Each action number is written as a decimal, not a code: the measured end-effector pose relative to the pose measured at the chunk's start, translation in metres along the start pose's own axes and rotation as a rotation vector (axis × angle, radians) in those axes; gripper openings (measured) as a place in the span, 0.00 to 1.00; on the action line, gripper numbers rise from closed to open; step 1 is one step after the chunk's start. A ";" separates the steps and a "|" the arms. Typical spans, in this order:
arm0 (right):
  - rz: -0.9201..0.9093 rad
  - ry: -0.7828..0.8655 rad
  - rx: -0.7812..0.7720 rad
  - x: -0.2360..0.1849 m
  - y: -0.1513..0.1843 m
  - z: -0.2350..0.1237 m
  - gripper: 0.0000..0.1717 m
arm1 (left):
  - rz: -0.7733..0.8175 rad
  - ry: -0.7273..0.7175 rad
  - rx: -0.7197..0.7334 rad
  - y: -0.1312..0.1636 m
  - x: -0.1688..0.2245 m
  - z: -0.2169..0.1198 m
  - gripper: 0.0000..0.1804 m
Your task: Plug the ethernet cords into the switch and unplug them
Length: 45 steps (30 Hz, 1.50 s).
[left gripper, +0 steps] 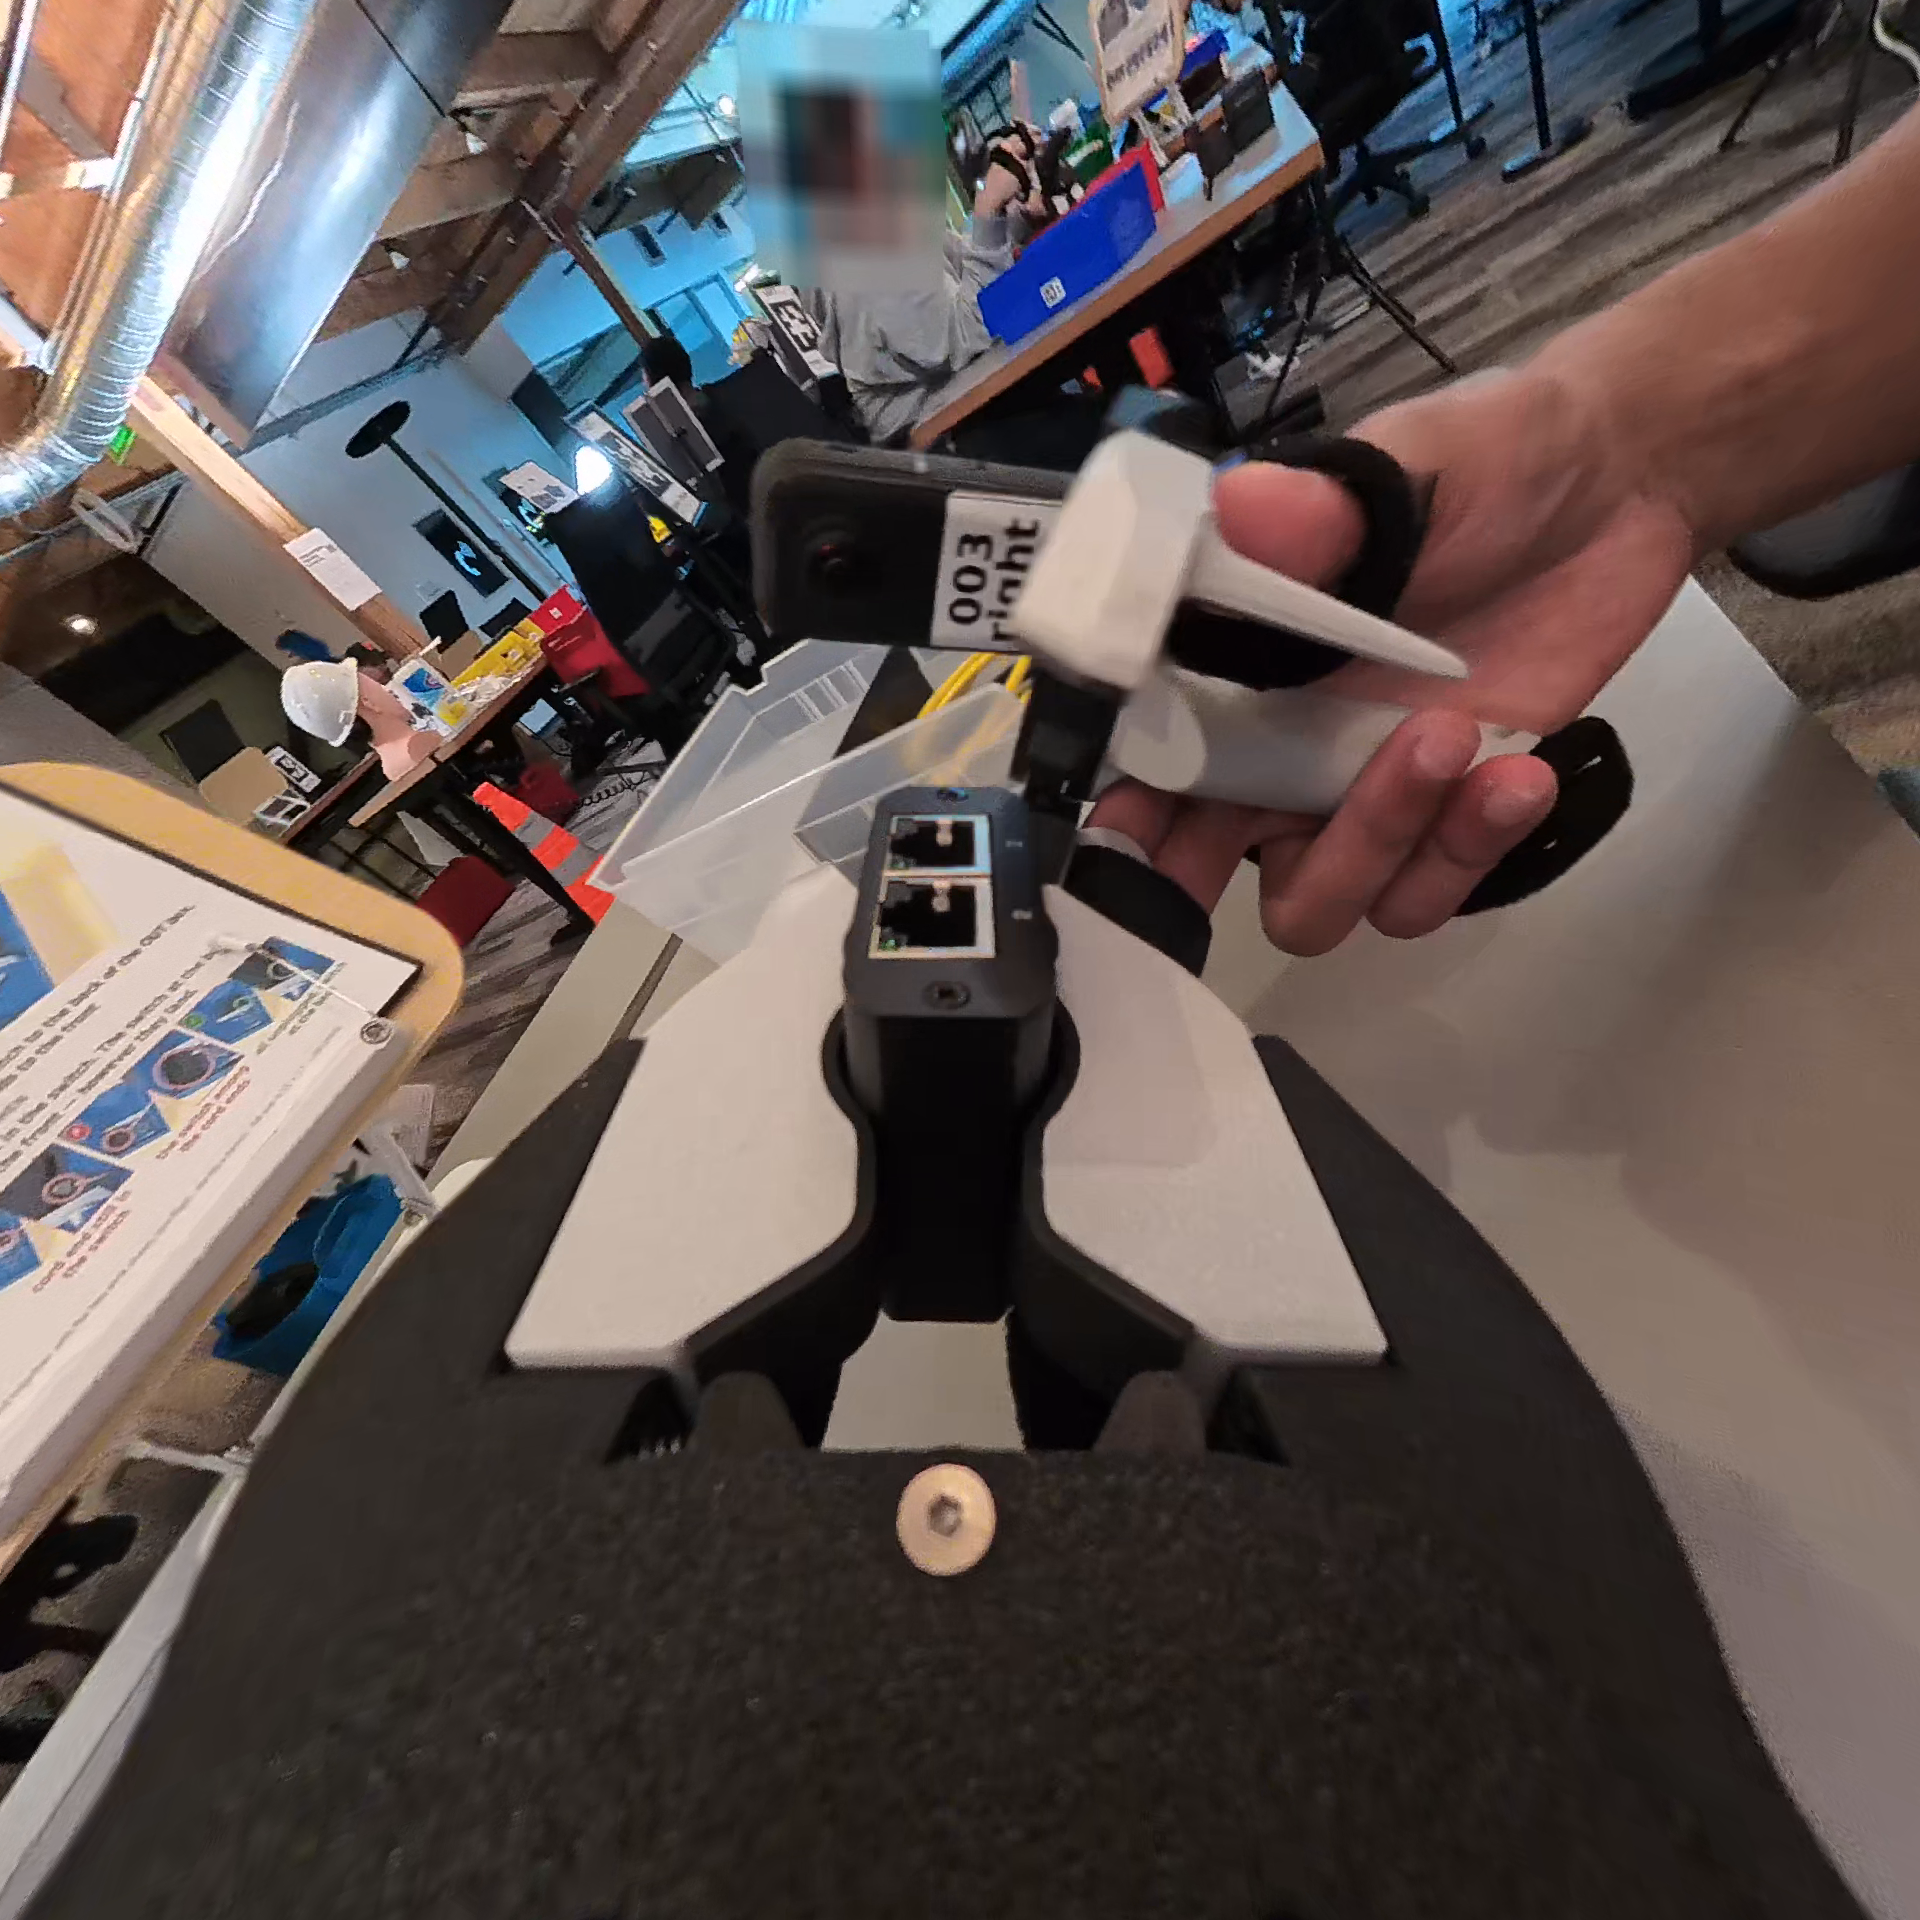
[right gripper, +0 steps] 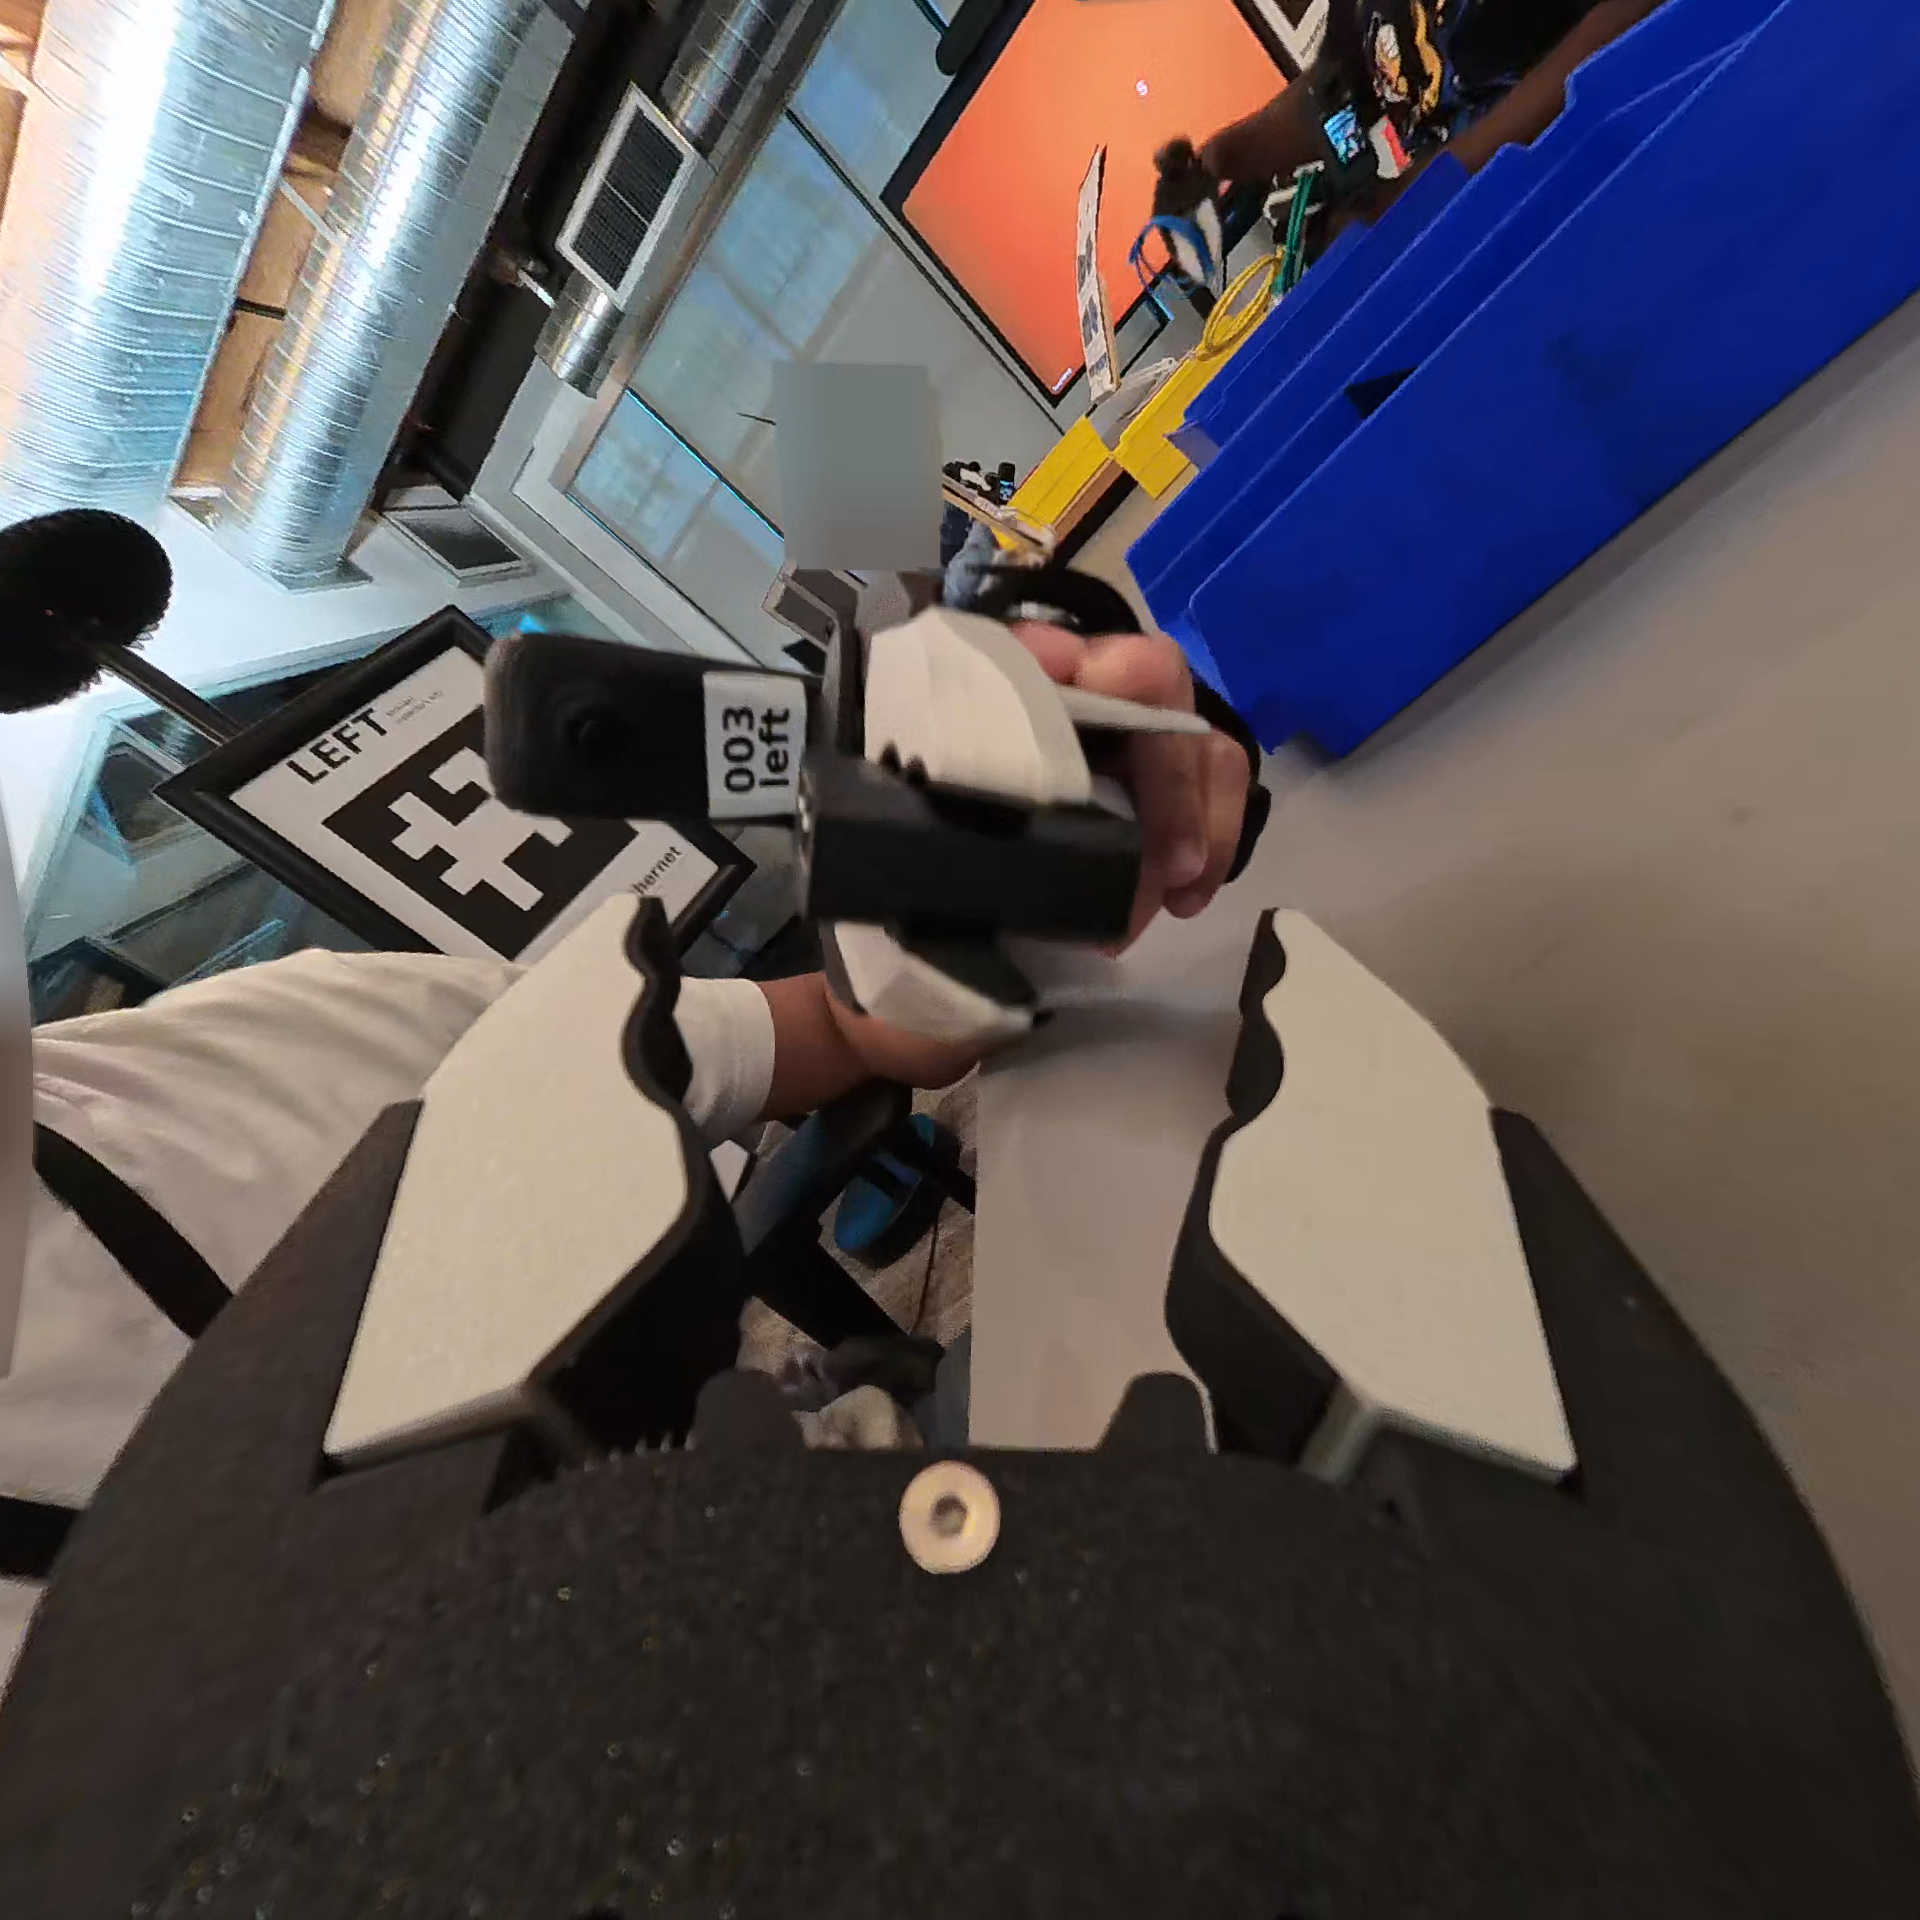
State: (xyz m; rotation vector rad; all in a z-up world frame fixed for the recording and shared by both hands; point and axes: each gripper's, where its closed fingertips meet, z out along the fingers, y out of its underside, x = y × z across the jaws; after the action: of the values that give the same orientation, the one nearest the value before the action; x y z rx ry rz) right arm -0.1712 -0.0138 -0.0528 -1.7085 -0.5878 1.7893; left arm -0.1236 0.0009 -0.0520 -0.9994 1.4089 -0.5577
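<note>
The left tool (left gripper: 940,1049) clamps the black switch (left gripper: 940,935) by its long sides, lifted over the bench (left gripper: 1558,1195), both ports empty and facing the camera. It looks small, rigid and light; a hold on the flat sides seems best, leaving the port face free. The right tool (right gripper: 961,997) gapes wide, empty. A clear bin (left gripper: 727,810) crowds behind; rightward the bench offers room.

Open workshop room: silver ribbed ducting (left gripper: 156,260) runs under a timber-beamed ceiling (left gripper: 540,135), with glazed partition walls (right gripper: 717,312) and a big orange screen (right gripper: 1091,177) on the far side. Wooden-topped work tables (left gripper: 1132,281) carry blue bins (right gripper: 1507,416) and clutter; dark patterned carpet (left gripper: 1538,208) covers the floor, with an orange traffic cone (left gripper: 551,842) standing by a table, cool daylight throughout
</note>
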 end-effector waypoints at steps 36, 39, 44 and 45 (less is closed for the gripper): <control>0.110 1.454 -0.564 0.242 -0.165 -0.336 0.36 | -0.348 -0.157 -0.117 0.041 -0.050 -0.012 0.17; 0.236 1.455 -0.642 0.264 -0.146 -0.329 0.36 | -0.313 -0.159 -0.146 0.046 -0.047 -0.011 0.17; 0.174 1.551 -0.701 0.270 -0.145 -0.330 0.36 | -0.389 -0.102 -0.205 0.054 -0.039 -0.009 0.16; 0.145 1.554 -0.726 0.271 -0.144 -0.329 0.36 | -0.435 -0.082 -0.213 0.056 -0.037 -0.009 0.16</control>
State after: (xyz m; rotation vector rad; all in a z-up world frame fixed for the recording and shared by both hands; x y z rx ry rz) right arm 0.1711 0.2483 -0.1801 -2.9267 -0.3445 -0.1573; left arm -0.1499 0.0580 -0.0775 -1.5019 1.1974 -0.6826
